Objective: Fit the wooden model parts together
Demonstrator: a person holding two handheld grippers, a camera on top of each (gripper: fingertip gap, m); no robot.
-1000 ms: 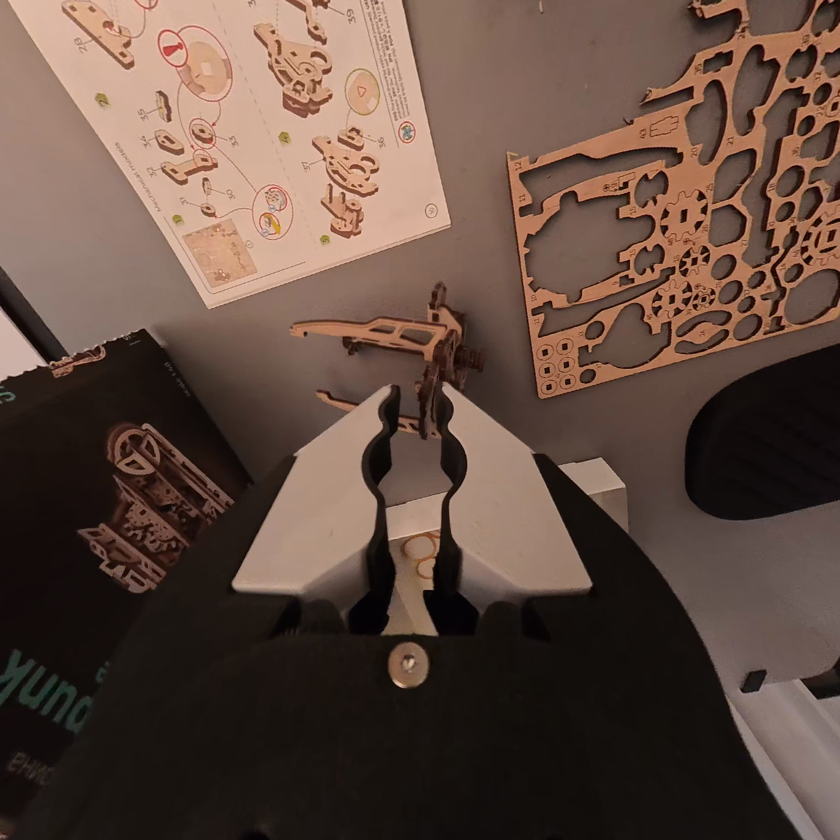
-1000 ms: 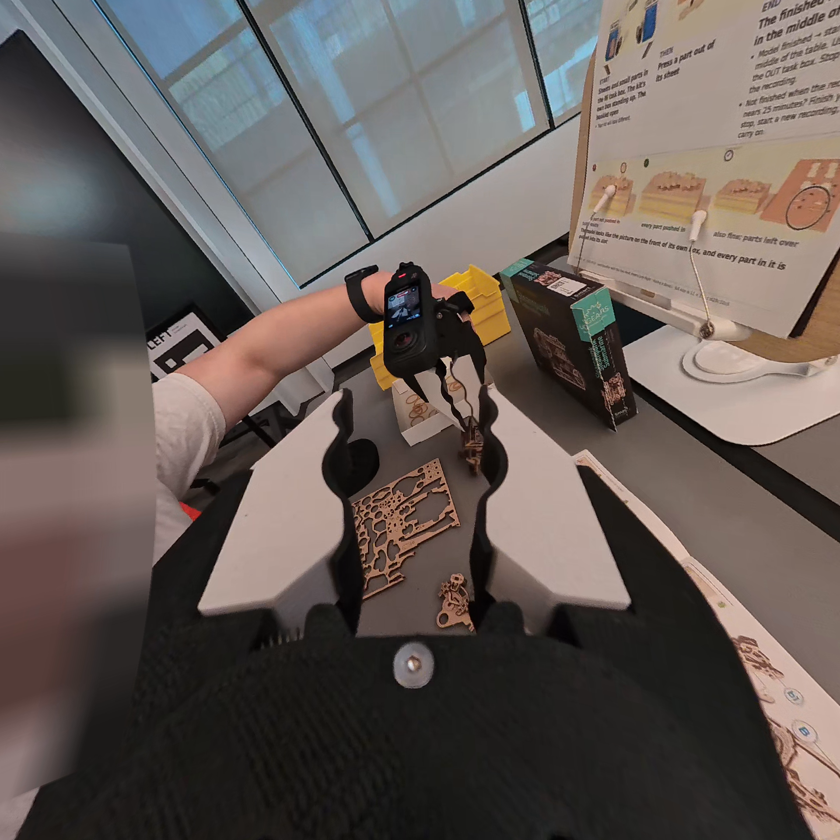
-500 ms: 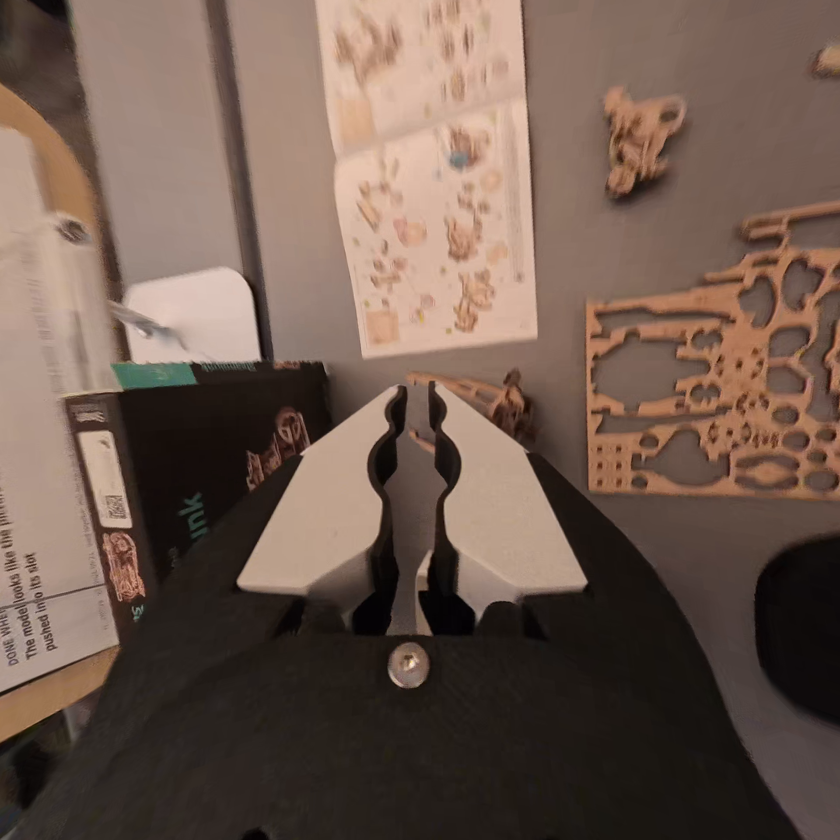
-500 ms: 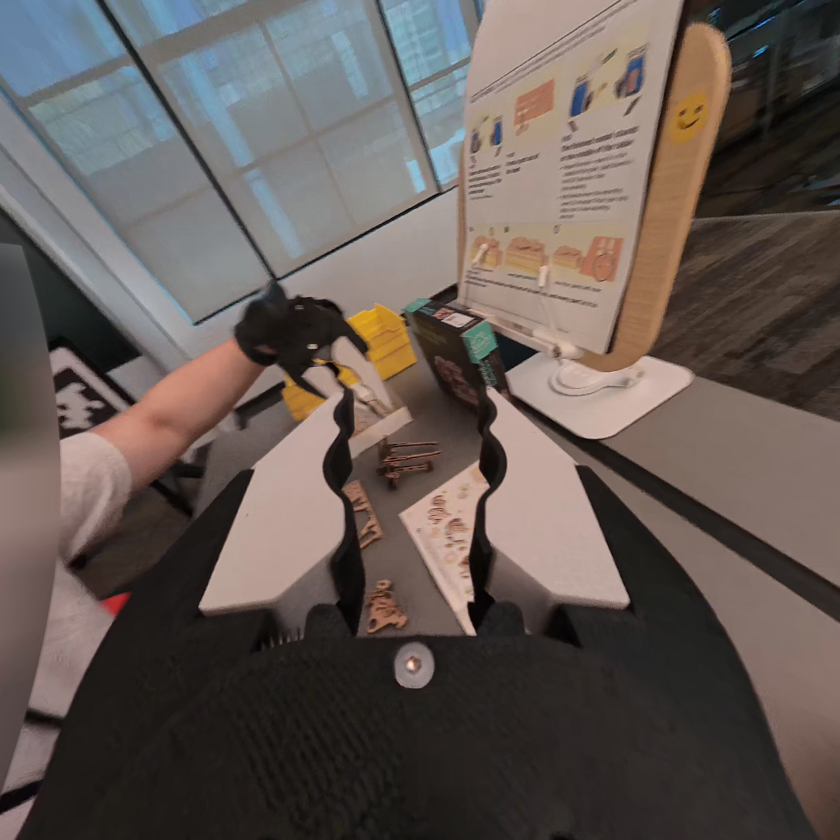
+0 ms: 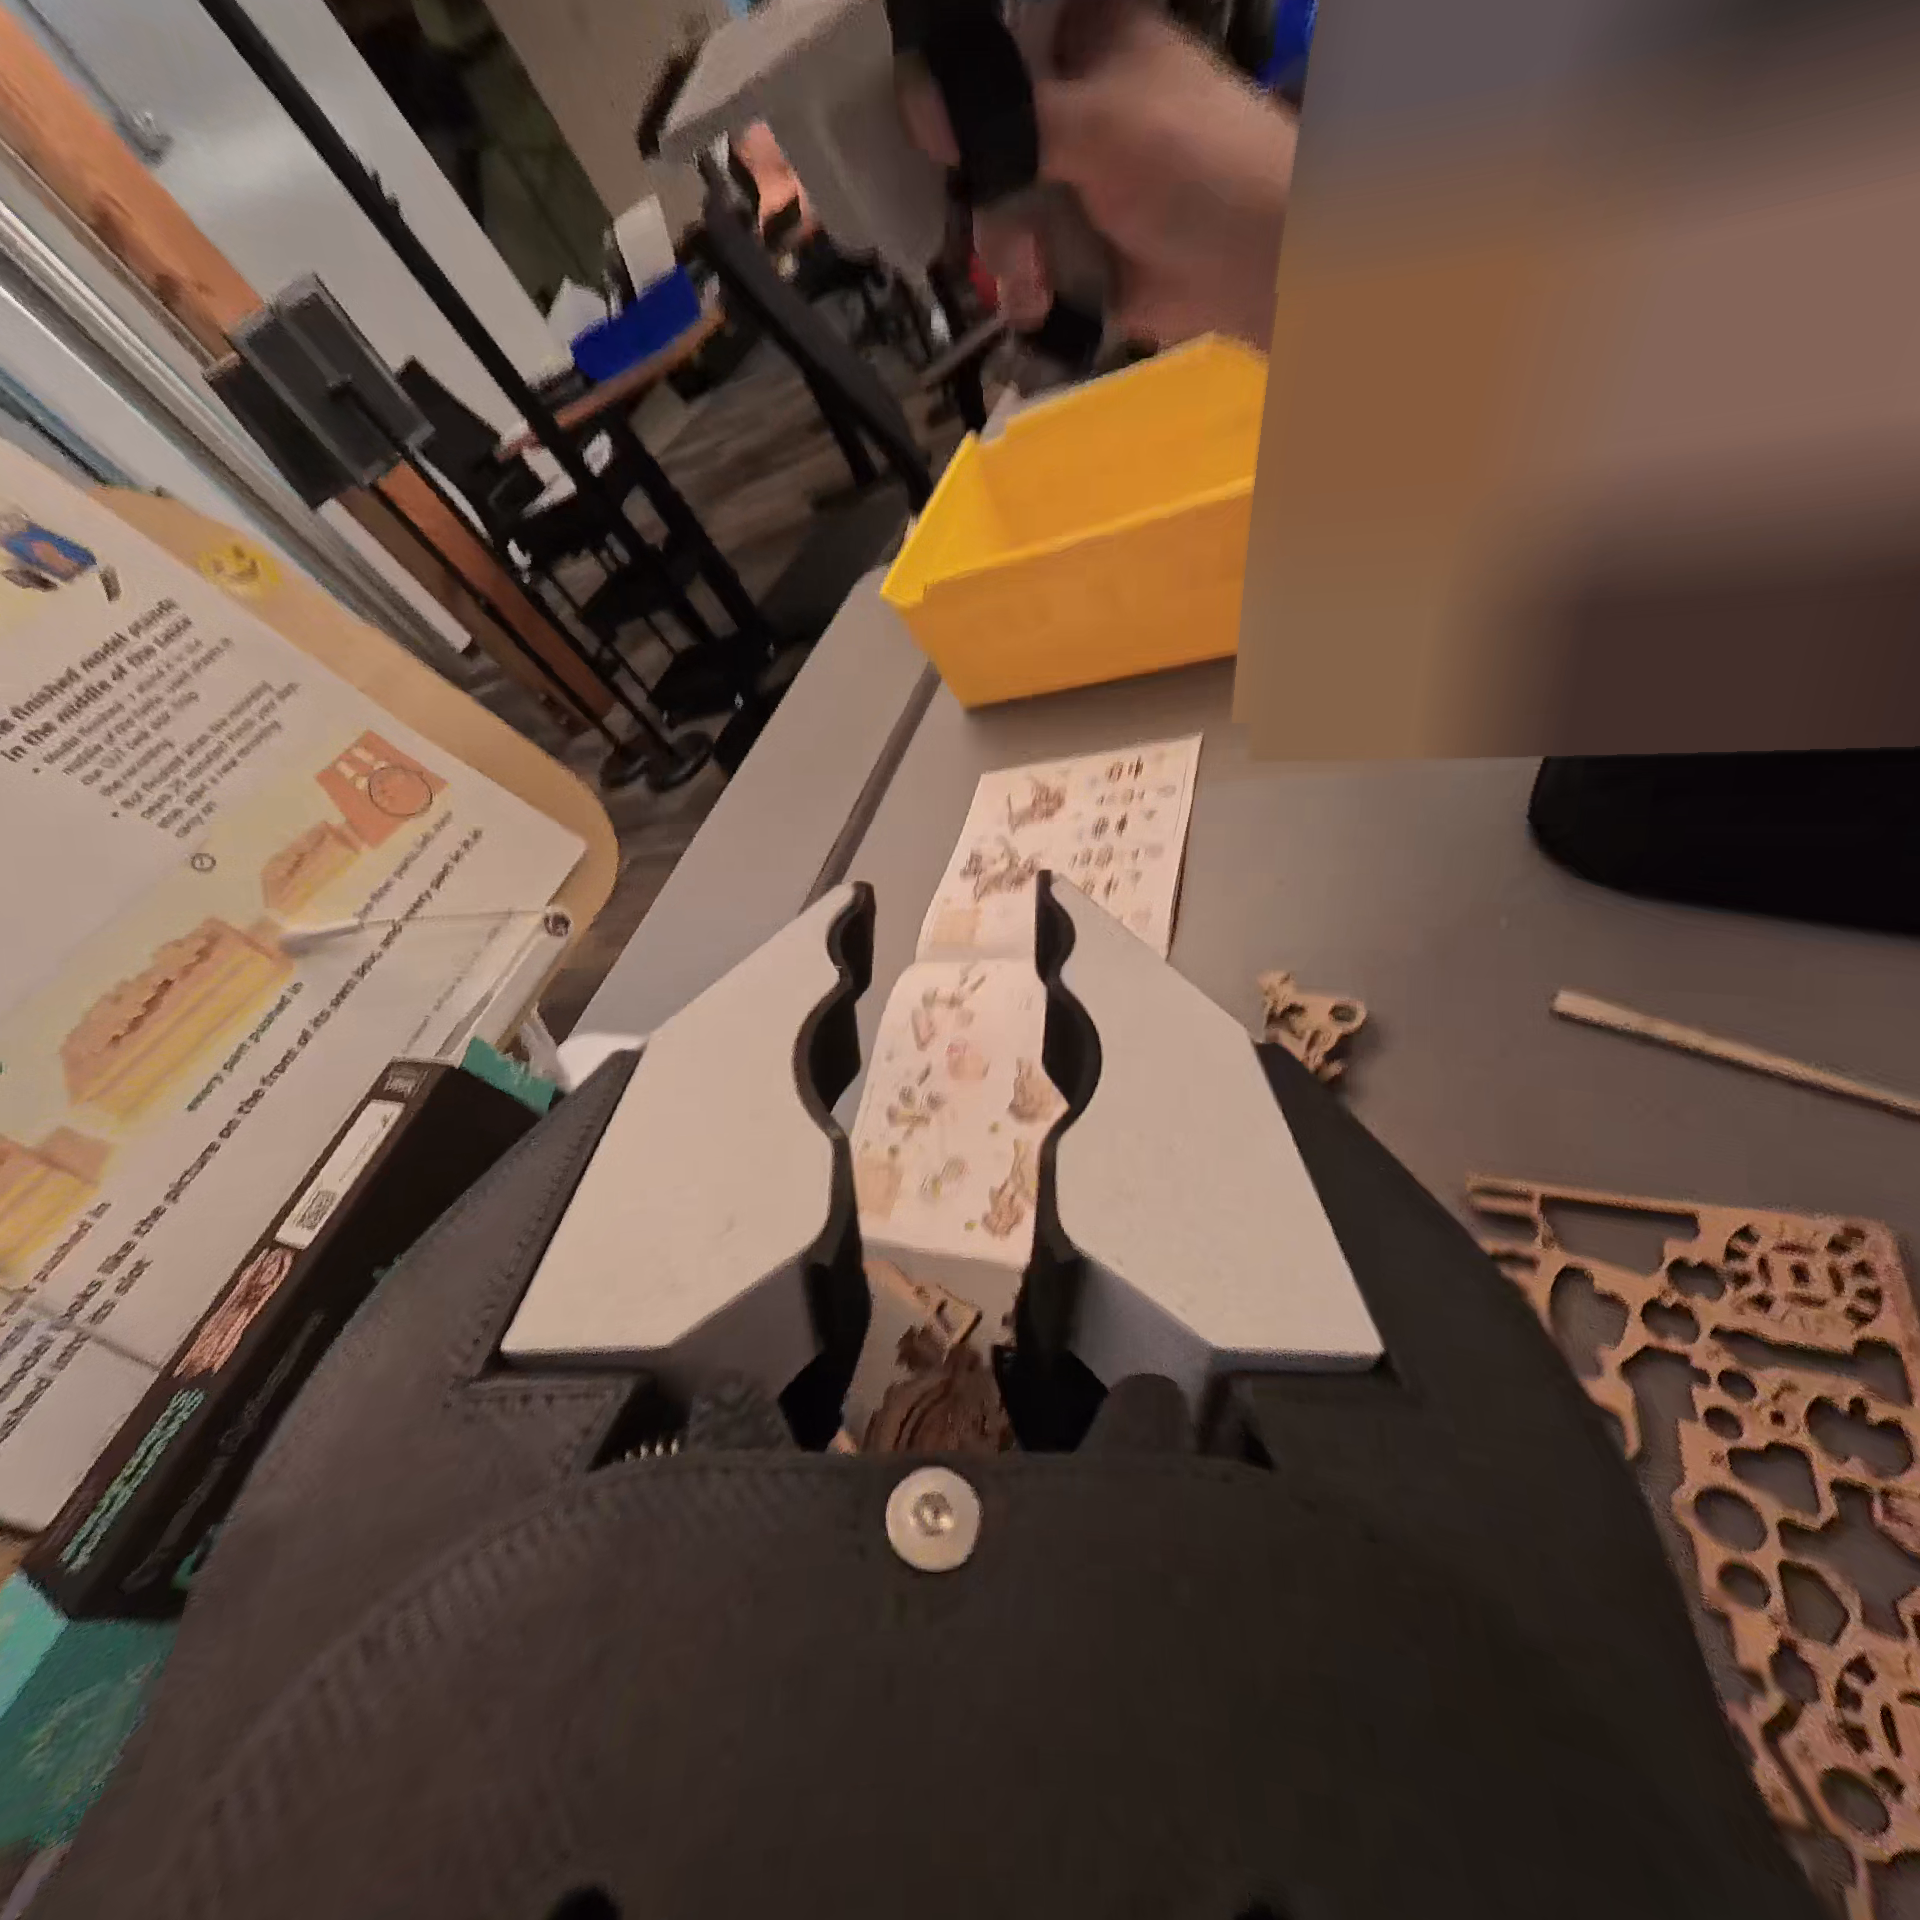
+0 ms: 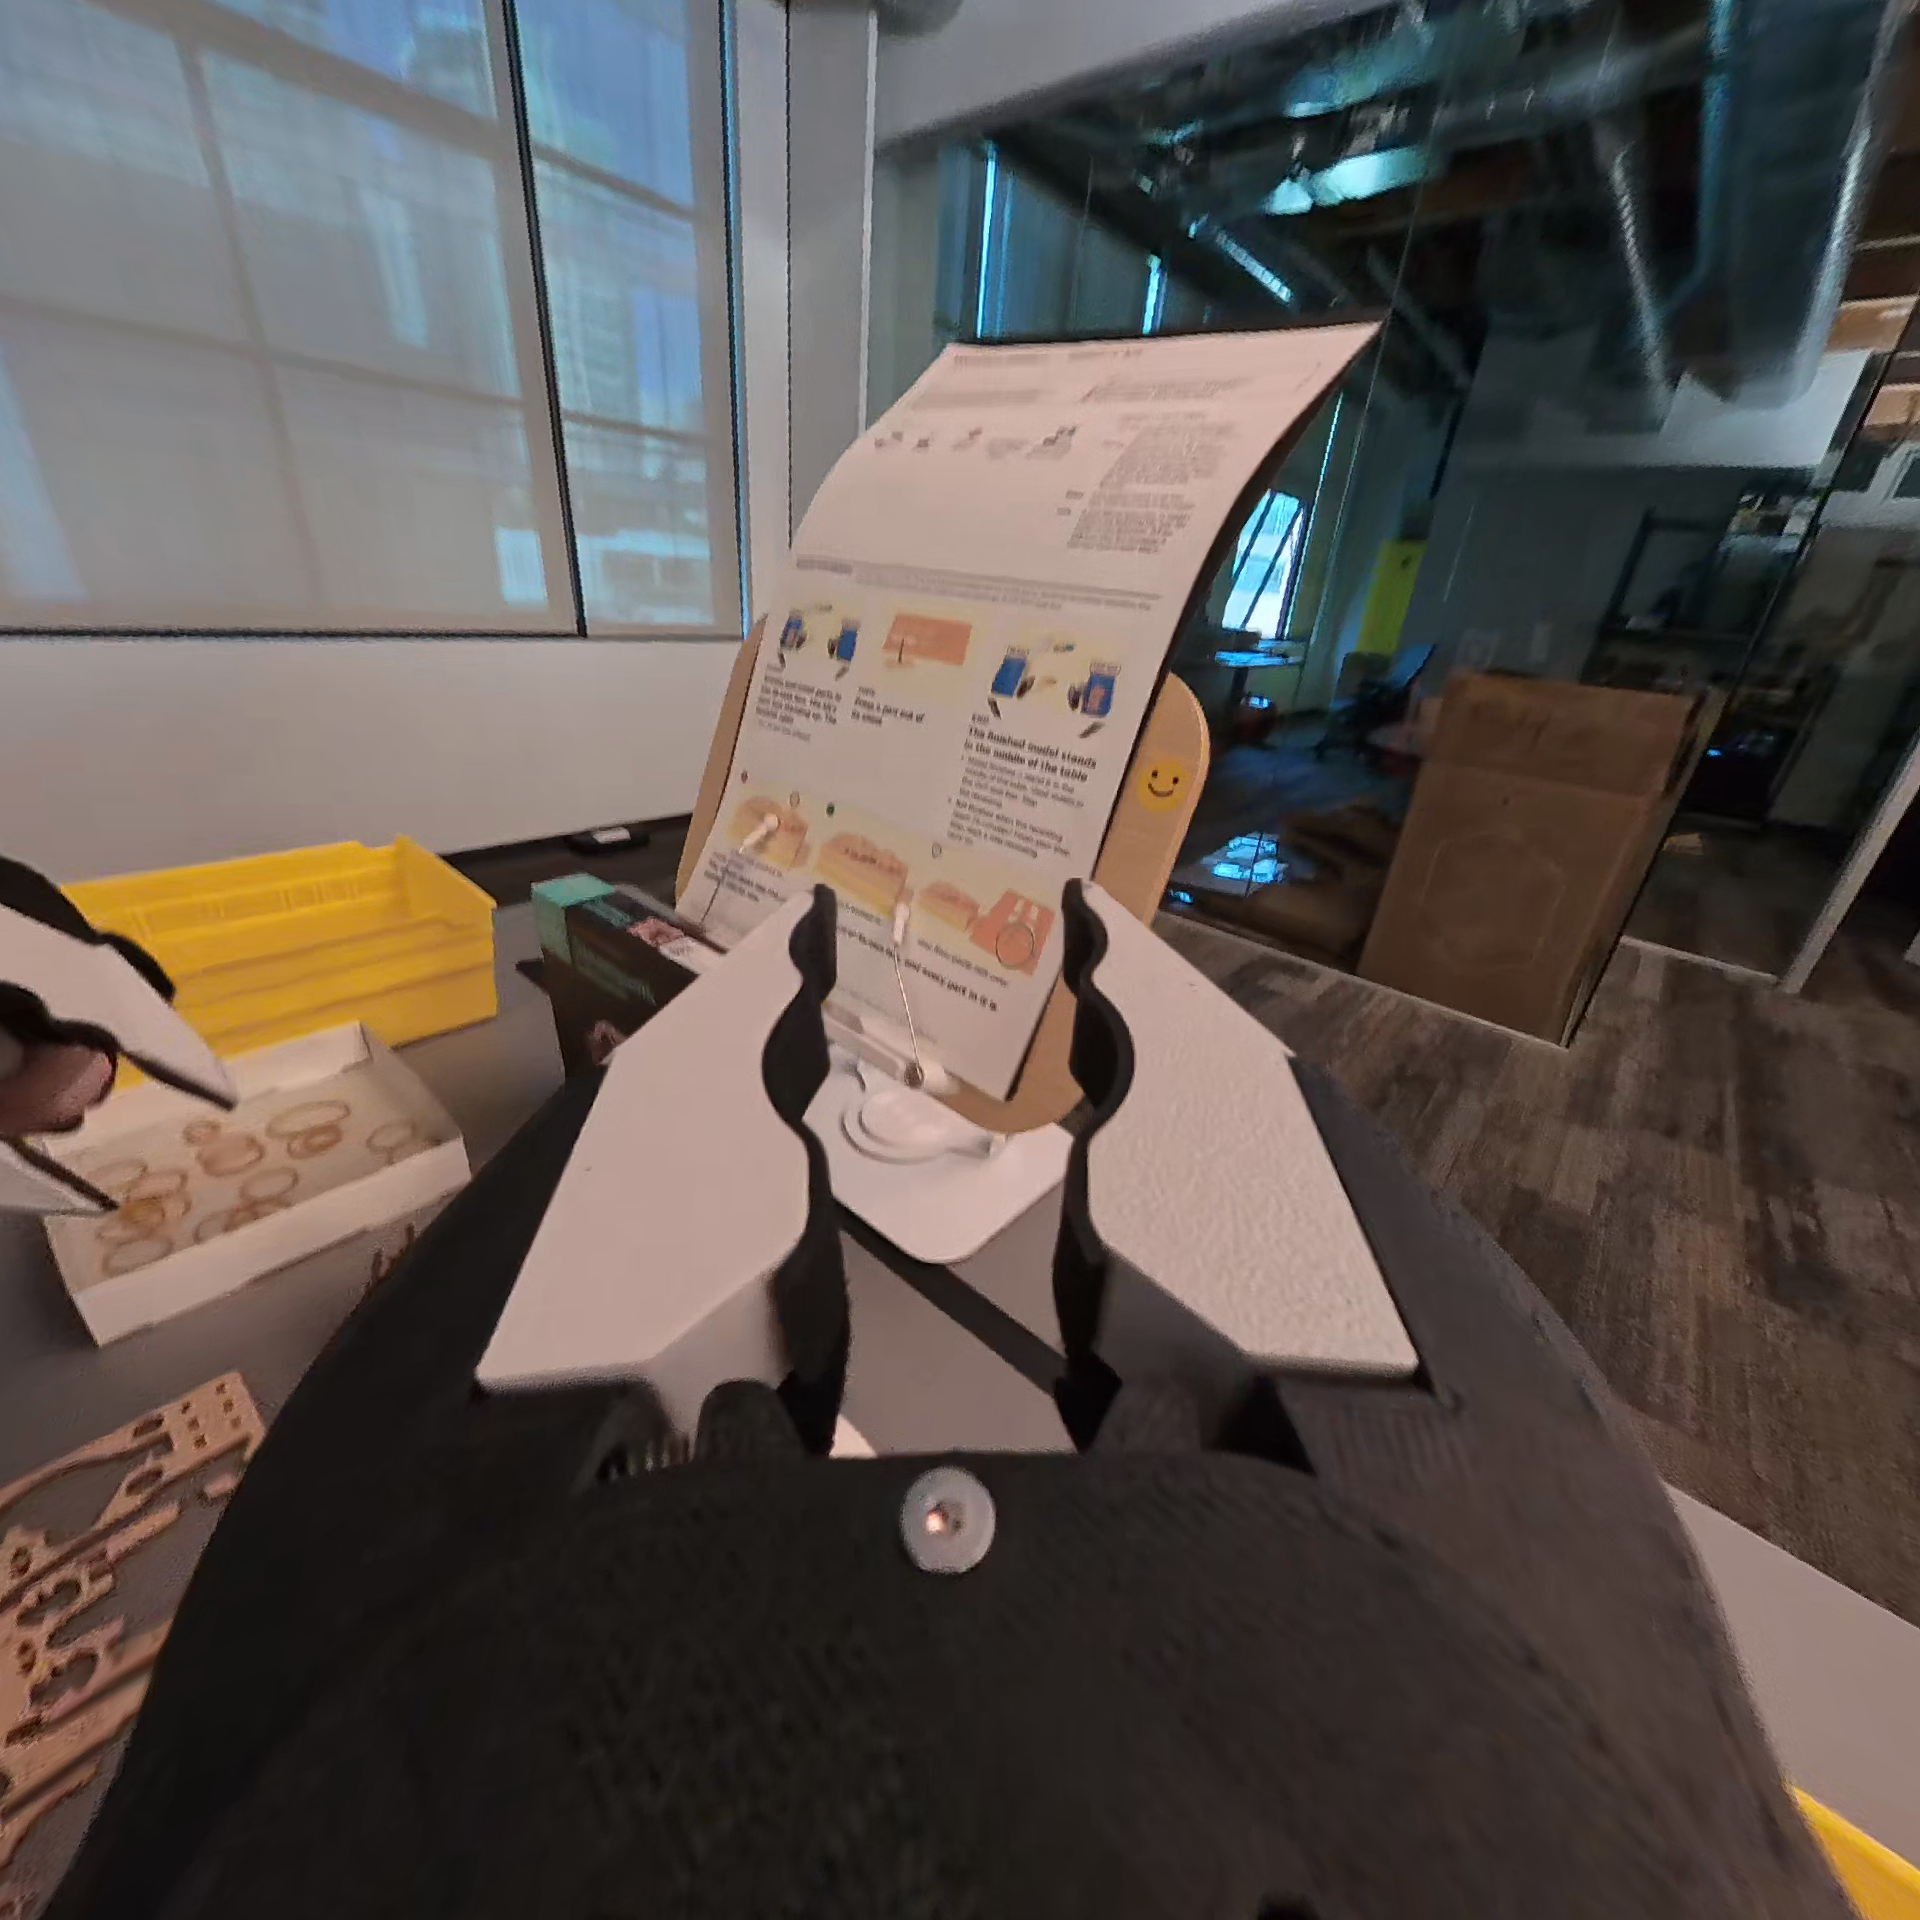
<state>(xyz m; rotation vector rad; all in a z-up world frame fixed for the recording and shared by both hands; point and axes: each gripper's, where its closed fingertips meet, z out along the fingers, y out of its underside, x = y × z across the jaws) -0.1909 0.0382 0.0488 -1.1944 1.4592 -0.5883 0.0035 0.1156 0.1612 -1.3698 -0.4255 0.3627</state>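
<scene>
My left gripper [image 5: 948, 904] is open and empty, low over the grey table [image 5: 1403, 935]. A partly built wooden assembly [image 5: 935, 1361] shows beneath it, between the finger bases. A punched wooden parts sheet [image 5: 1714, 1434] lies to its right, with a small wooden piece [image 5: 1311, 1023] and a thin wooden stick [image 5: 1735, 1060] beyond. My right gripper [image 6: 948, 904] is open and empty, raised and facing the instruction stand [image 6: 987, 675]. In the right wrist view the left gripper's fingers [image 6: 94, 997] hover over a white box of rubber bands [image 6: 260, 1174], and the parts sheet [image 6: 83, 1538] shows at lower left.
An open instruction booklet [image 5: 1081, 831] lies ahead of the left gripper. A yellow bin [image 5: 1091, 540] stands at the far table edge. The black kit box [image 5: 312, 1299] stands on the left by the stand [image 5: 208, 883]. A black rounded object [image 5: 1725, 842] is at the right. About 25 cm separates my left fingertips from my right. From the left gripper's tips to the small wooden piece [image 5: 1311, 1023] is close to 20 cm. My right tips are about 40 cm from the thin wooden stick [image 5: 1735, 1060], my left tips only 25 cm.
The left gripper let go of the wooden assembly, tilted up from looking down at the table, and its jaws widened. The right gripper swung right towards the instruction stand.
</scene>
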